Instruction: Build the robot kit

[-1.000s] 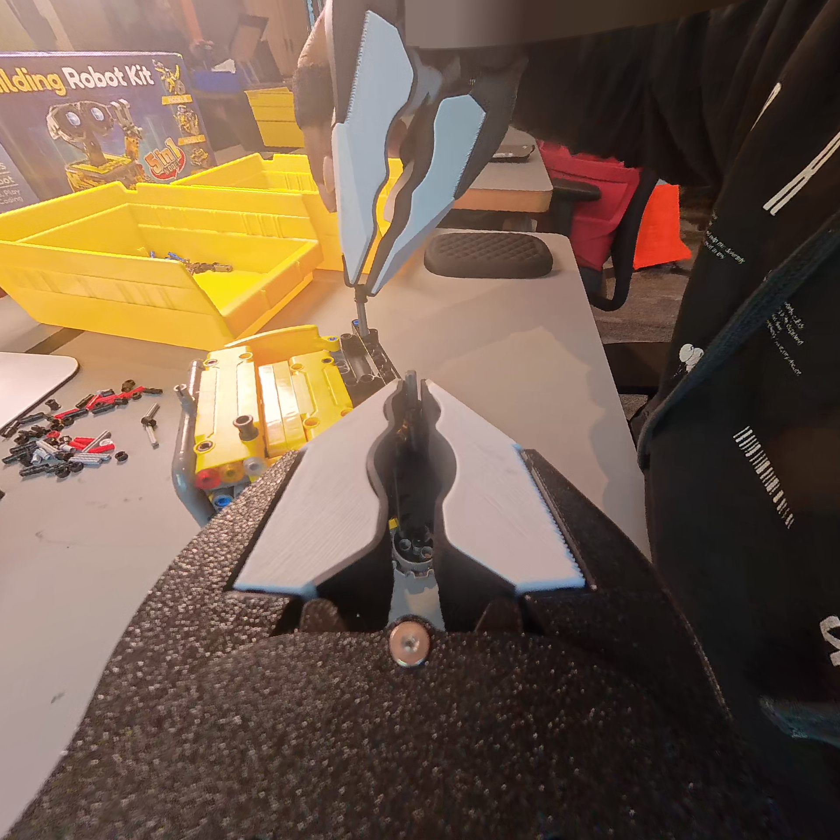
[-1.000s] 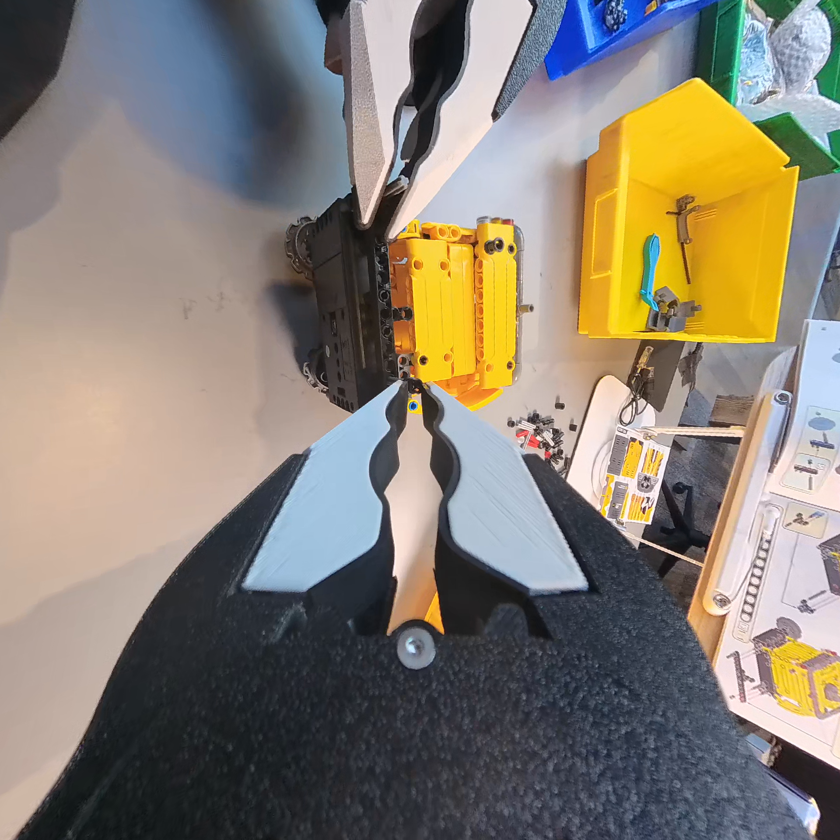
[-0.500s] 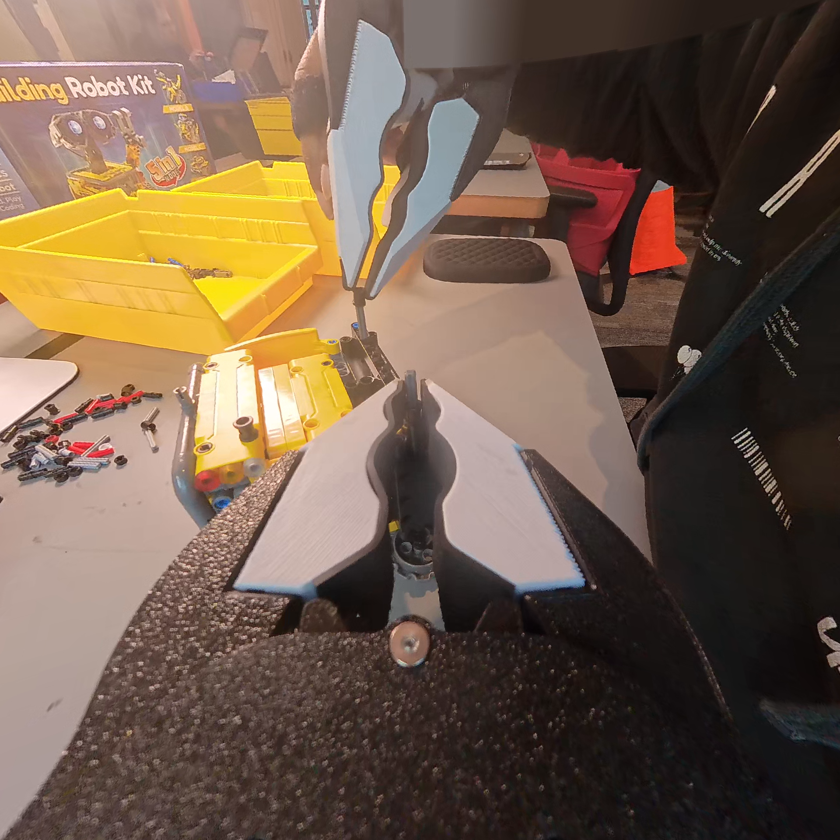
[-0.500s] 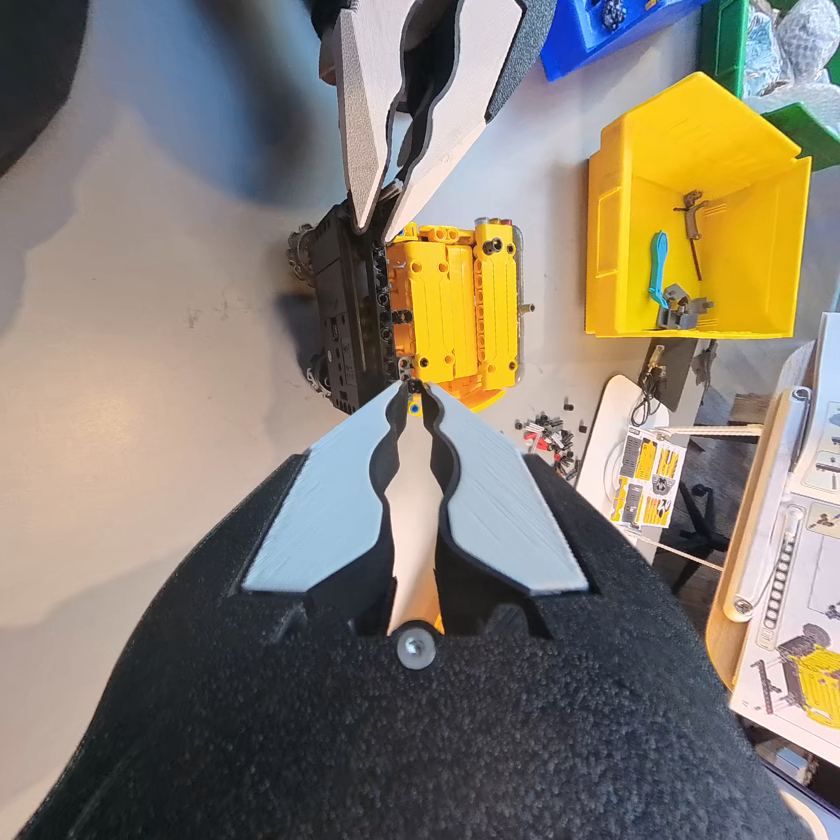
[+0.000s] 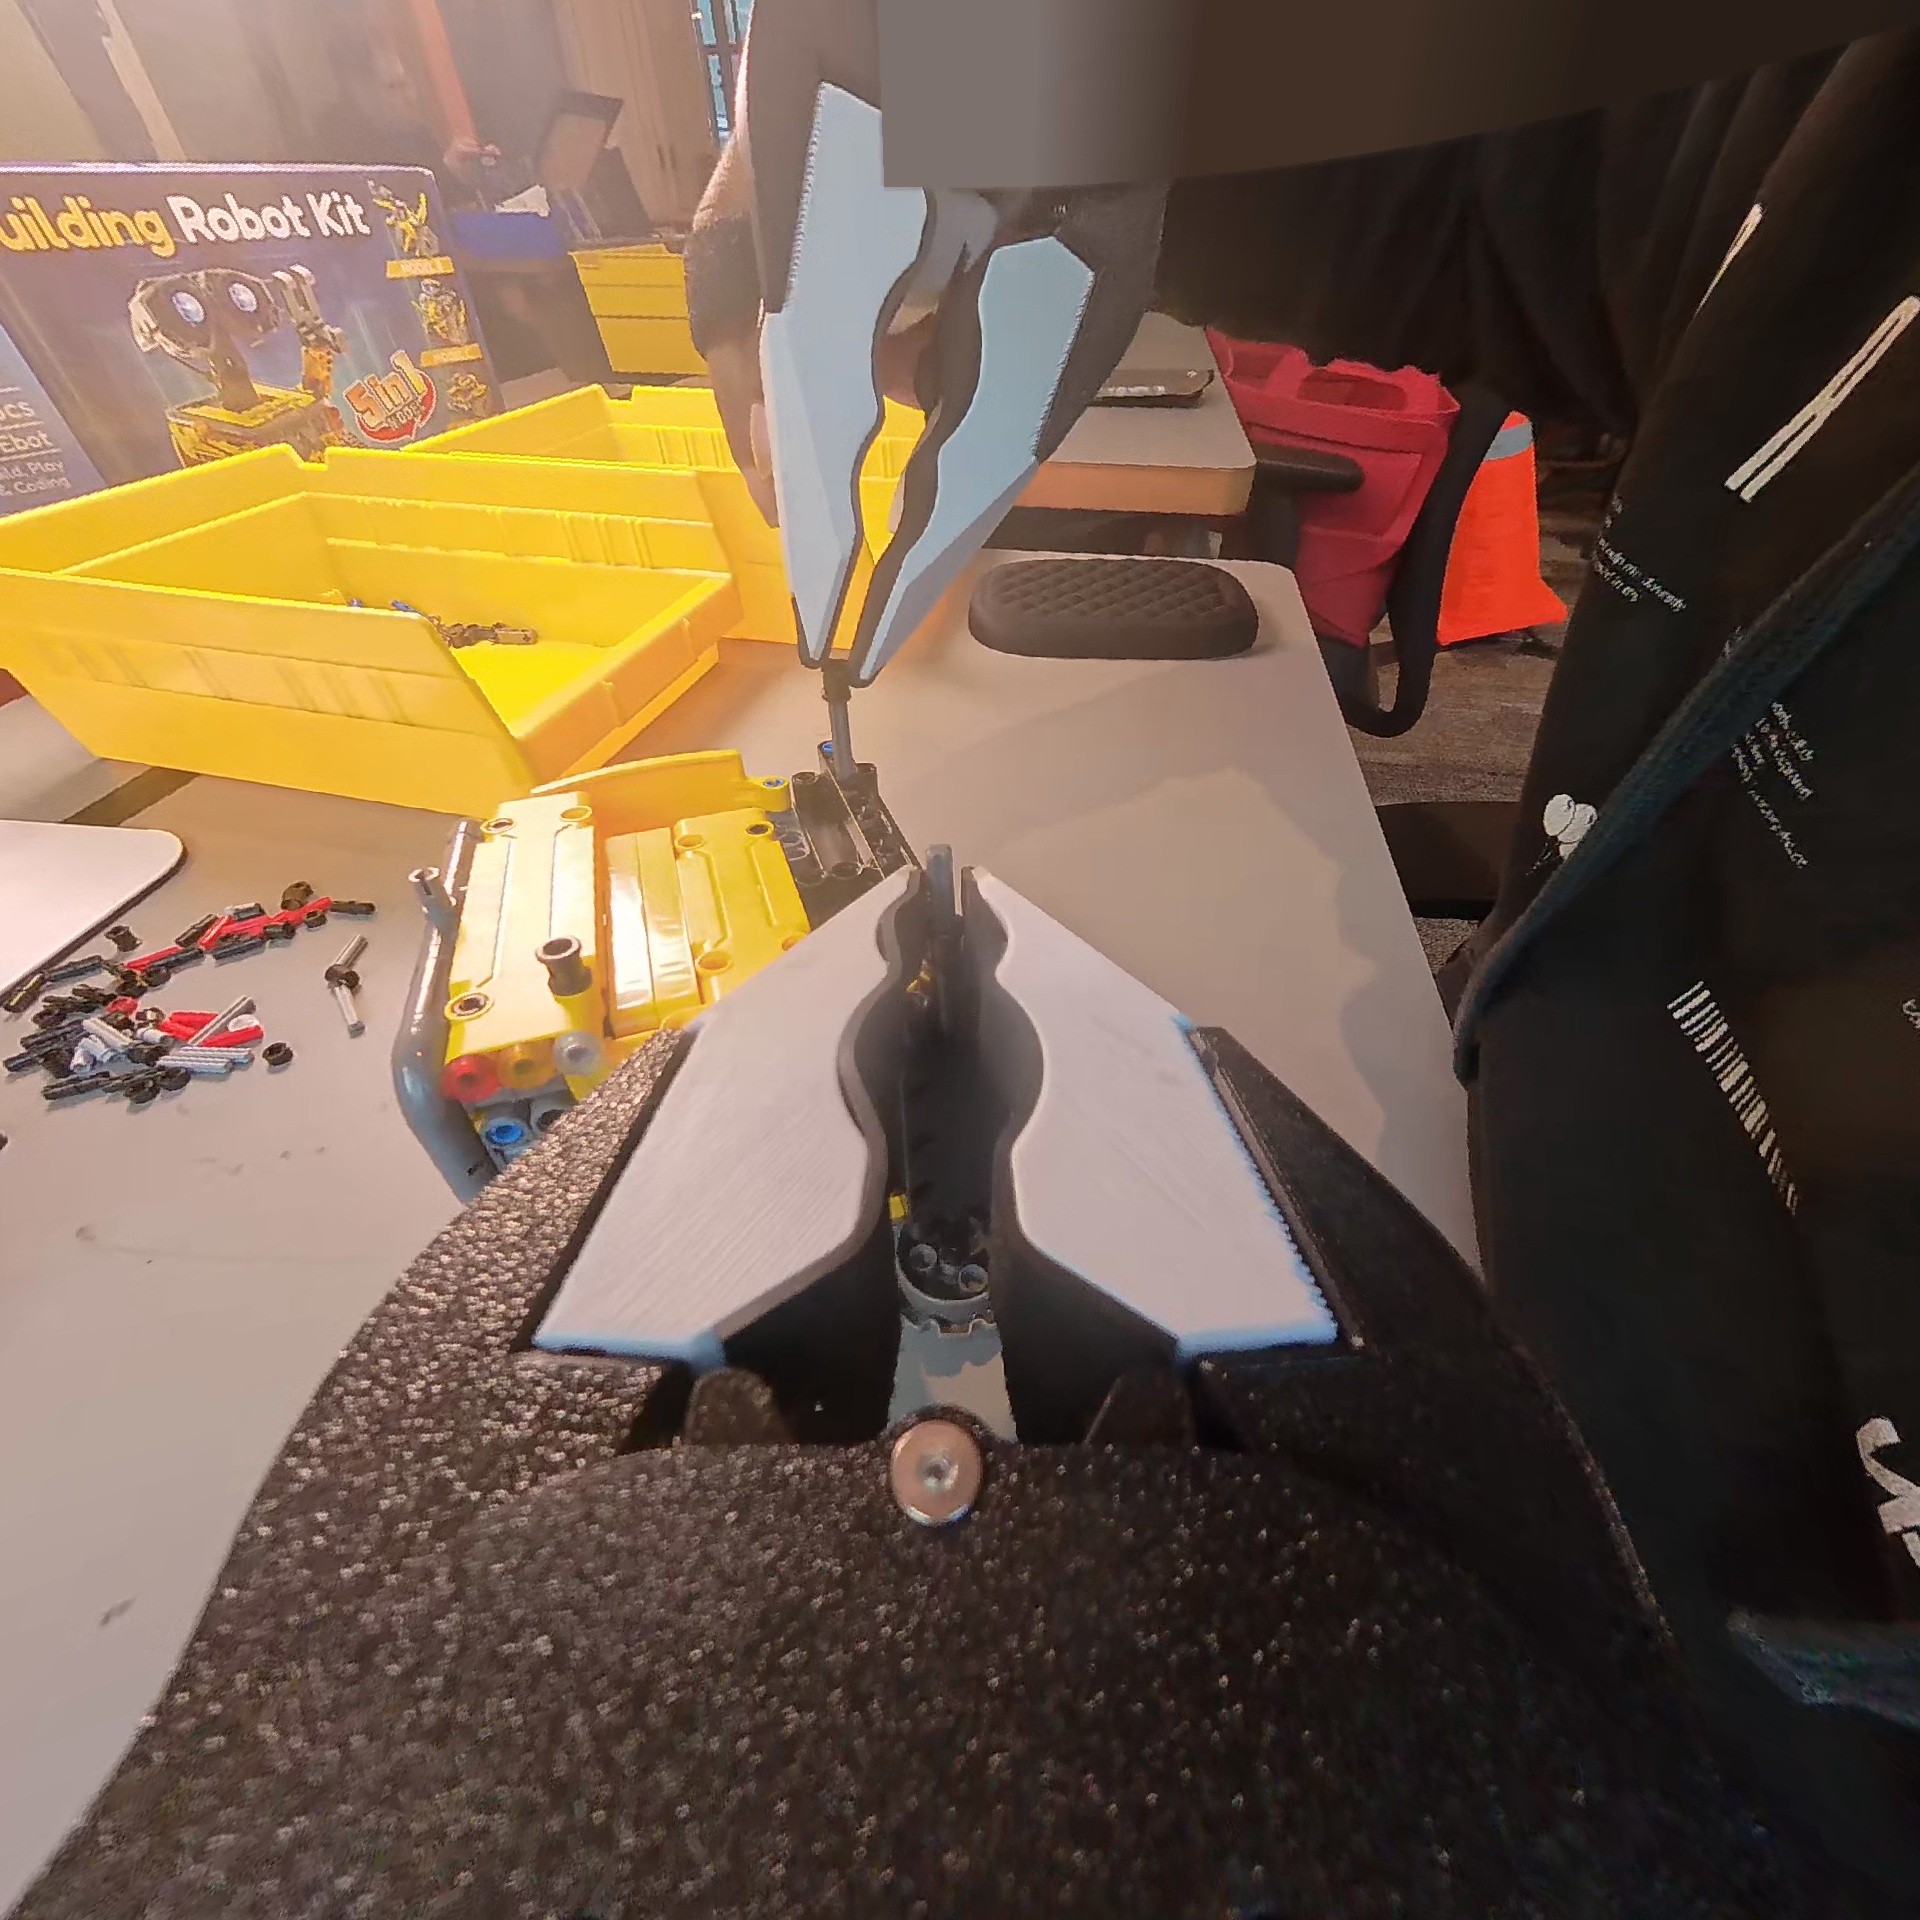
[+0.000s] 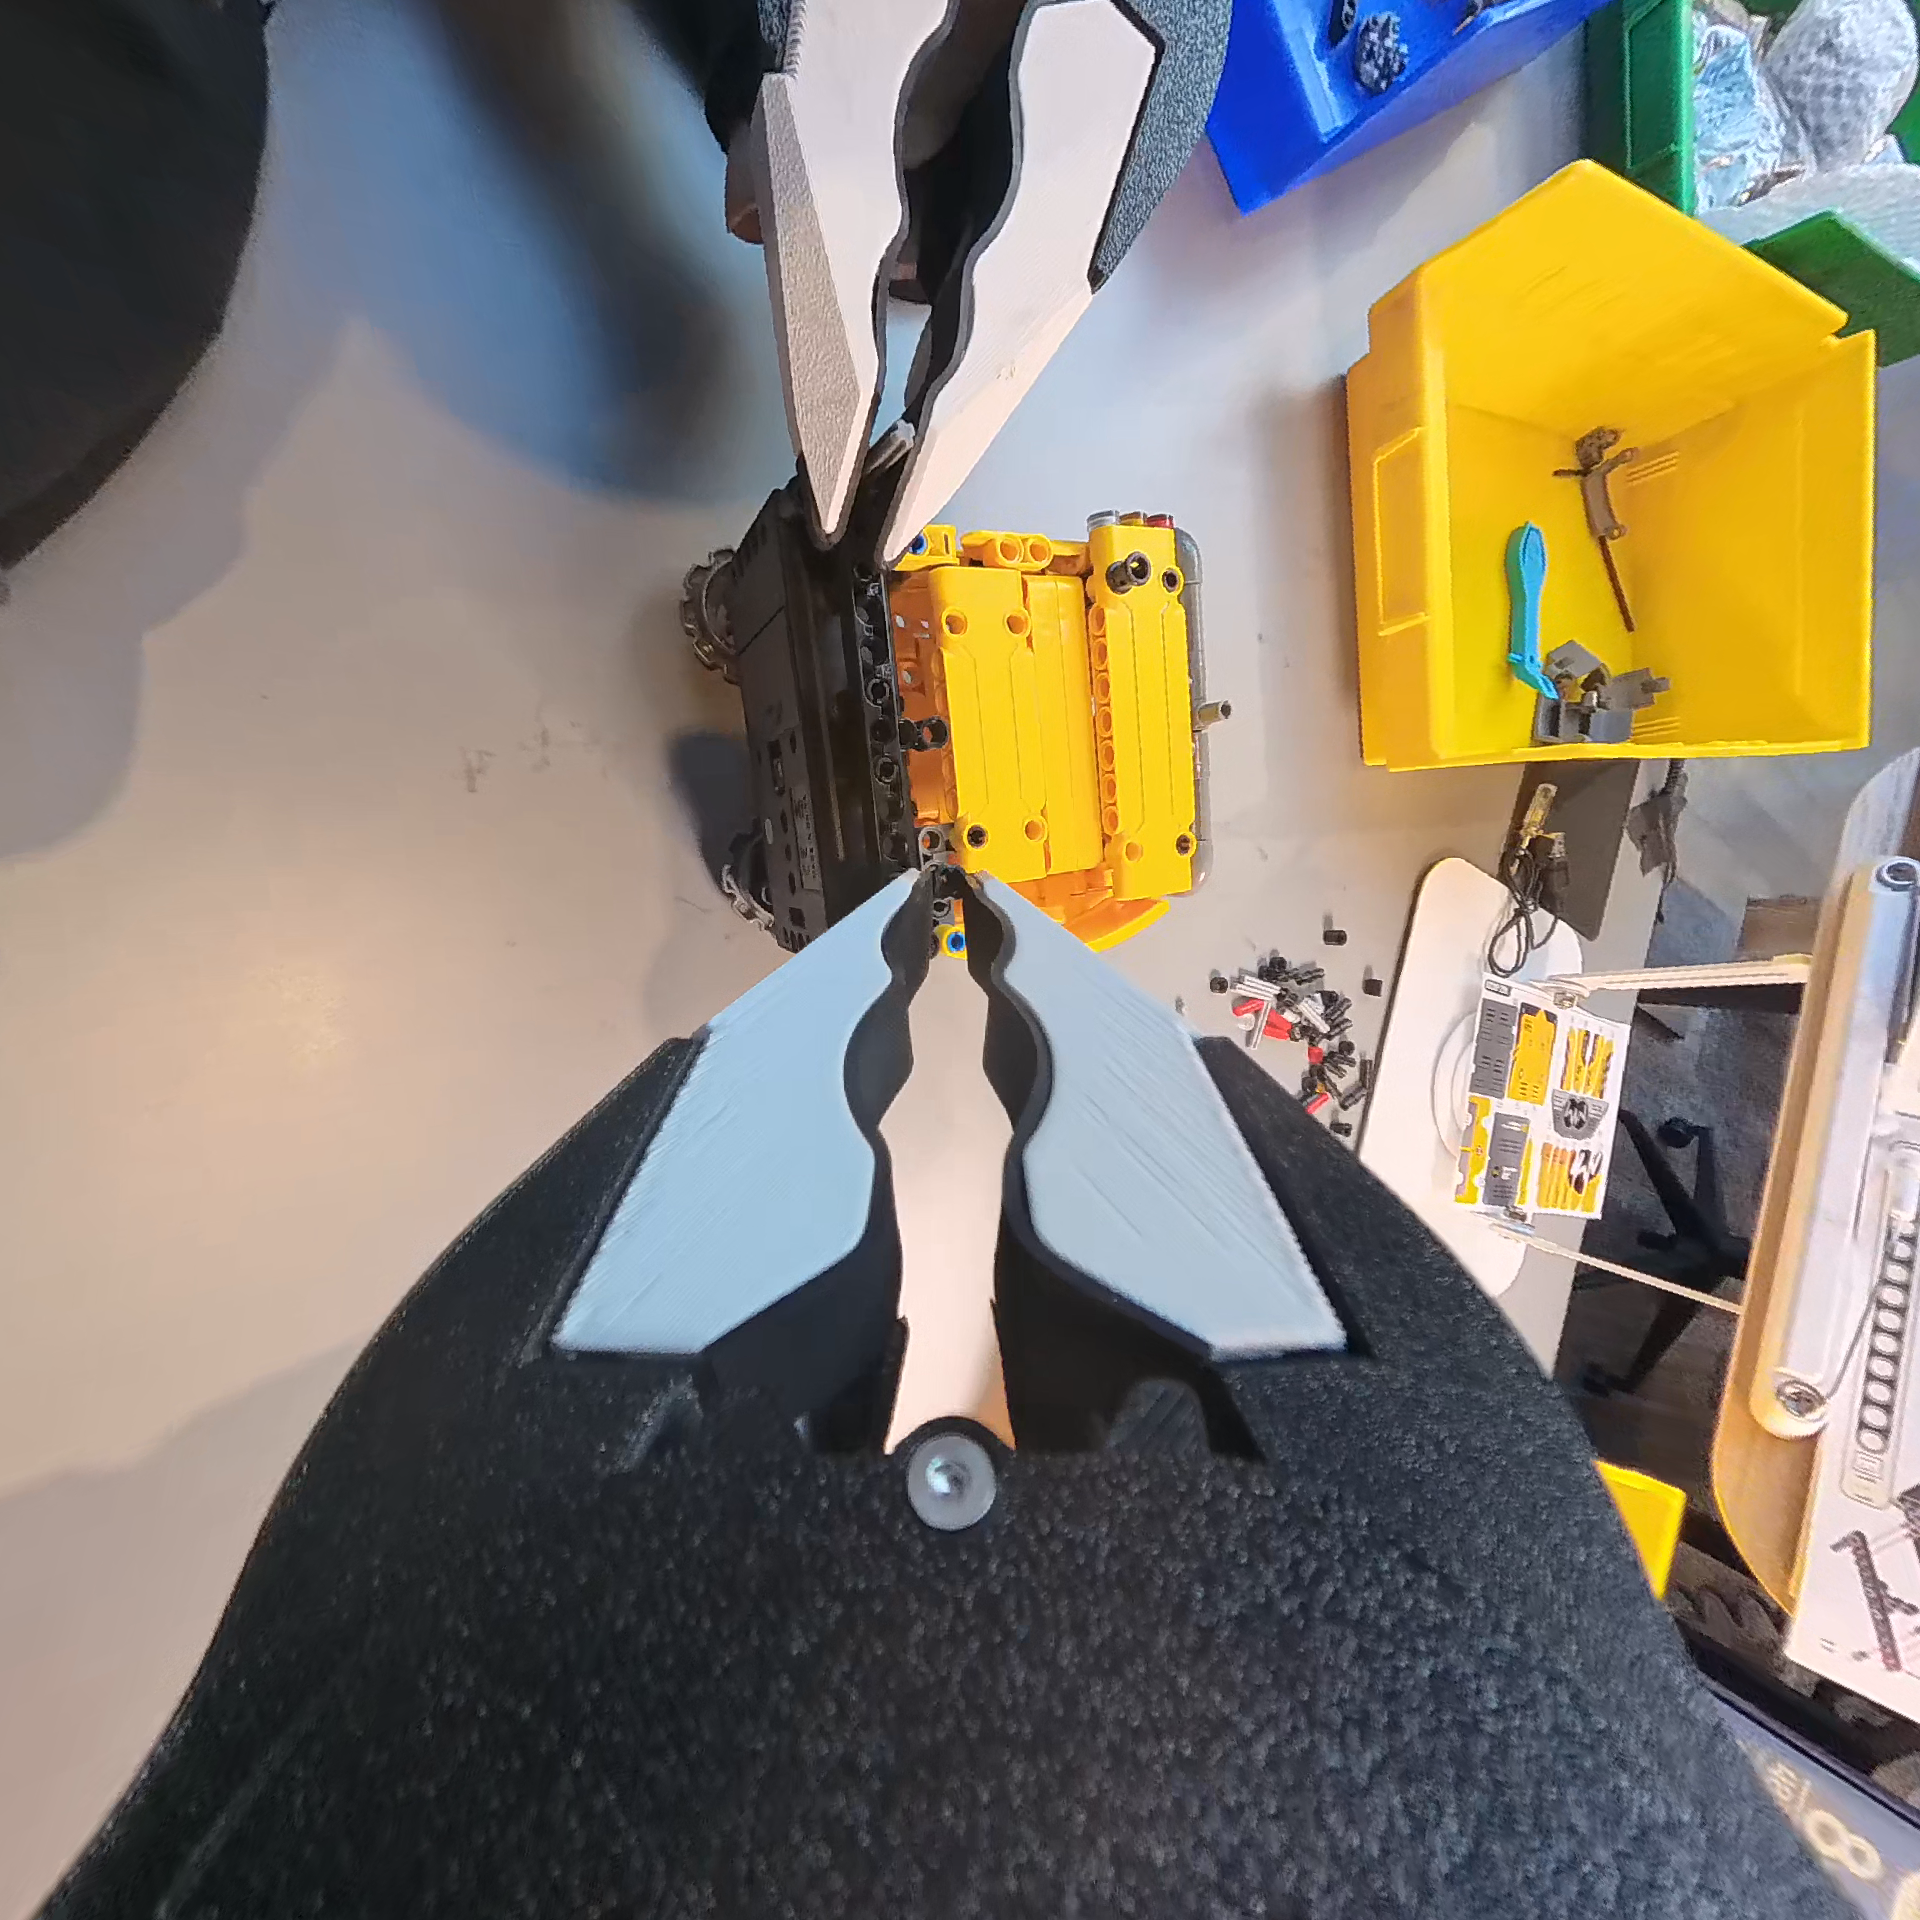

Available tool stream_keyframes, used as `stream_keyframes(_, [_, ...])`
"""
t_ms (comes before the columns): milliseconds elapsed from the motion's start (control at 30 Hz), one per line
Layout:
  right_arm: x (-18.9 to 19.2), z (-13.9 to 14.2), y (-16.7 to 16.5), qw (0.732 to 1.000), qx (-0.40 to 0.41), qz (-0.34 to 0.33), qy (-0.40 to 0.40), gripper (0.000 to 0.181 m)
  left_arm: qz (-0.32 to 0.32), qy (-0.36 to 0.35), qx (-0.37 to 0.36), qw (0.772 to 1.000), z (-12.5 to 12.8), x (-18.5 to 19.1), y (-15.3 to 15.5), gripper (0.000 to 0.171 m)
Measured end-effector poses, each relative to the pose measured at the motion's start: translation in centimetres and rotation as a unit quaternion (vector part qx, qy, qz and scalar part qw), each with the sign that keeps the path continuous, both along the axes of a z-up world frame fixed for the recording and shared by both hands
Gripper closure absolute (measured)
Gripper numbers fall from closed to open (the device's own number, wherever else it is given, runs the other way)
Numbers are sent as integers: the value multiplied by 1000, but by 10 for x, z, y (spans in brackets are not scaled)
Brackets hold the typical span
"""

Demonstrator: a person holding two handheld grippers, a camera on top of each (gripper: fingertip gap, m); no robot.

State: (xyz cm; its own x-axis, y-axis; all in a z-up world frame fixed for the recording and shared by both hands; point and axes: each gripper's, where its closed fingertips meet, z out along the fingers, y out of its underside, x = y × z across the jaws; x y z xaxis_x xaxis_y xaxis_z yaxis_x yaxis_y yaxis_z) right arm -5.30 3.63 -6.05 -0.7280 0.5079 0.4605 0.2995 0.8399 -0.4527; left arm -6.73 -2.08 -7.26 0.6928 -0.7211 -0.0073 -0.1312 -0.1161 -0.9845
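Note:
A yellow and black brick-built model (image 5: 623,914) lies on the grey table (image 5: 1143,831). My left gripper (image 5: 940,878) is shut on the model's black side, with a black beam between its fingers. My right gripper (image 5: 836,665) comes down from above, shut on a dark grey pin (image 5: 840,727) that stands on the far corner of the black beam. In the right wrist view my right gripper (image 6: 943,883) pinches that pin at the near corner of the model (image 6: 1039,717). The left gripper (image 6: 868,530) clamps the model's far end.
A pile of small loose parts (image 5: 156,997) lies left of the model and also shows in the right wrist view (image 6: 1299,1029). Yellow bins (image 5: 260,686) (image 6: 1714,468), a kit box (image 5: 239,312), a black pad (image 5: 1112,608), a blue bin (image 6: 1351,104) and a sticker sheet (image 6: 1538,1112) surround it. A person's dark clothing (image 5: 1714,935) is at the right.
Both grippers keep their grip on the model and the pin. Both views have shifted only slightly.

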Motion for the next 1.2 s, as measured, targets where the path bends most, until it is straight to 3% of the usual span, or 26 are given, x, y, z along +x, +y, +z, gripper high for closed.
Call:
stream_keyframes(433, [1, -1, -1, 999, 2, -28, 14, 176, 0, -1, 1, 1000, -1, 1, -2, 166])
stream_keyframes(767, [0, -2, -2, 998, 68, -14, 3, 176, 5, 4, 6, 1000, 0, 1, -1, 167])
stream_keyframes(1200, [1, -3, -2, 999, 13, -38, -20, 176, 14, 2, 10, 1000, -1, 0, -2, 168])
